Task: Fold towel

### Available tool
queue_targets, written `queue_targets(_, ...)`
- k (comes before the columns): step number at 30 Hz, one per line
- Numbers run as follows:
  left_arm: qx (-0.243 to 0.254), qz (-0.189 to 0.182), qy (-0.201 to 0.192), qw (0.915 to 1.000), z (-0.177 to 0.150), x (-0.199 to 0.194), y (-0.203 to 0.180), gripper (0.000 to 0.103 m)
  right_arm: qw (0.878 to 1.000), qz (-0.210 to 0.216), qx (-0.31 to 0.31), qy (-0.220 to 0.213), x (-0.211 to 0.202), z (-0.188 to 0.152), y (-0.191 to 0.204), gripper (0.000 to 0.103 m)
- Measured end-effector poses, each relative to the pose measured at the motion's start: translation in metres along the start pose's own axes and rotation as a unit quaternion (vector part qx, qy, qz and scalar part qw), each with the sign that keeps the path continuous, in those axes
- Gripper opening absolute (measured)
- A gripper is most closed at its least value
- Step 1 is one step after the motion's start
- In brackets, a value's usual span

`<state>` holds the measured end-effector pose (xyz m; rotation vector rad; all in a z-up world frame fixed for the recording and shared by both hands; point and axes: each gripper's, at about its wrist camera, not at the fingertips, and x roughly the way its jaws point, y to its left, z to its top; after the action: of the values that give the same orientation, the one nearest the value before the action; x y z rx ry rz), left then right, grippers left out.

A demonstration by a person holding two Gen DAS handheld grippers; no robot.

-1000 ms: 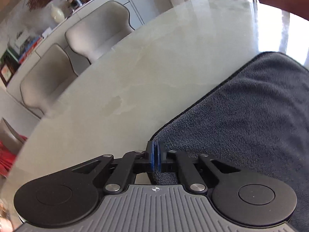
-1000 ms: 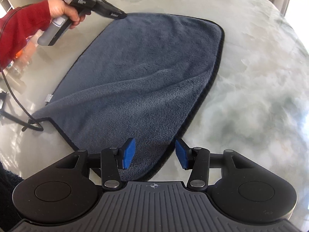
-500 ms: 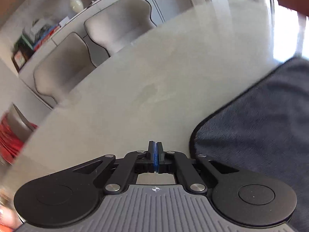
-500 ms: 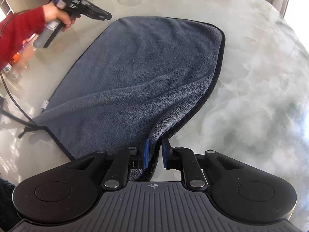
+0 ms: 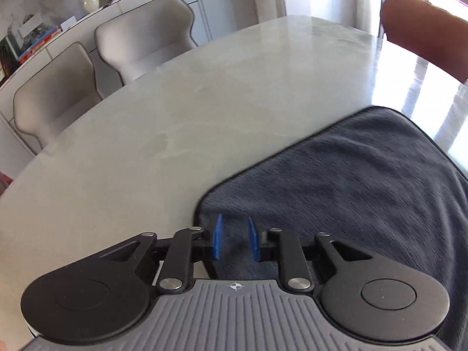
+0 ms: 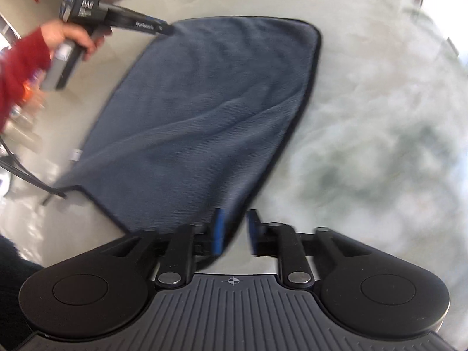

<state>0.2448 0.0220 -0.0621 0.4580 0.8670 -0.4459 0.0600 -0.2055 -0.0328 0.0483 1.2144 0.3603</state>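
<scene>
A dark grey towel (image 6: 204,111) with black edging lies spread on the pale marble table (image 6: 380,117). In the left wrist view the towel (image 5: 351,190) fills the lower right. My left gripper (image 5: 235,241) is open, its blue pads straddling the towel's corner, over the cloth. It also shows in the right wrist view (image 6: 168,27) at the towel's far left corner. My right gripper (image 6: 235,231) is open around the towel's near corner; the cloth edge runs between its pads, slightly lifted. The right wrist view is blurred.
Two pale grey chairs (image 5: 146,44) stand at the table's far side, with a sideboard (image 5: 44,35) behind them. A brown chair back (image 5: 424,29) rises at the right edge. A black cable (image 6: 23,172) lies off the towel's left corner.
My left gripper was shut beside the towel's corner and has opened over it. My right gripper closed around the near corner half a second ago and now stands wider apart.
</scene>
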Motion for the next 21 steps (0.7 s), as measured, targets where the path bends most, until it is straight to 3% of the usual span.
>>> queue_targets(4, -0.001, -0.011, 0.010, 0.9999, -0.028, -0.021, -0.014, 0.028, 1.000, -0.002, 0.007, 0.017, 0.006, -0.007, 0.005, 0.033)
queue_targets(10, -0.017, -0.014, 0.028, 0.9994, -0.069, -0.053, -0.028, 0.030, 1.000, -0.006, -0.010, -0.007, 0.006, -0.018, 0.014, 0.037)
queue_targets(12, -0.021, -0.017, 0.029, 0.9992, -0.075, -0.062, -0.031, 0.031, 1.000, -0.006, -0.019, -0.019, 0.006, -0.021, 0.016, 0.028)
queue_targets(13, -0.022, -0.018, 0.029, 0.9991, -0.078, -0.067, -0.033, 0.034, 1.000, -0.005, -0.020, -0.020, 0.006, -0.021, 0.017, 0.009)
queue_targets(21, -0.013, -0.043, 0.021, 0.9988, -0.084, -0.103, -0.055, 0.040, 0.999, -0.014, -0.031, -0.029, -0.010, -0.028, 0.014, 0.005)
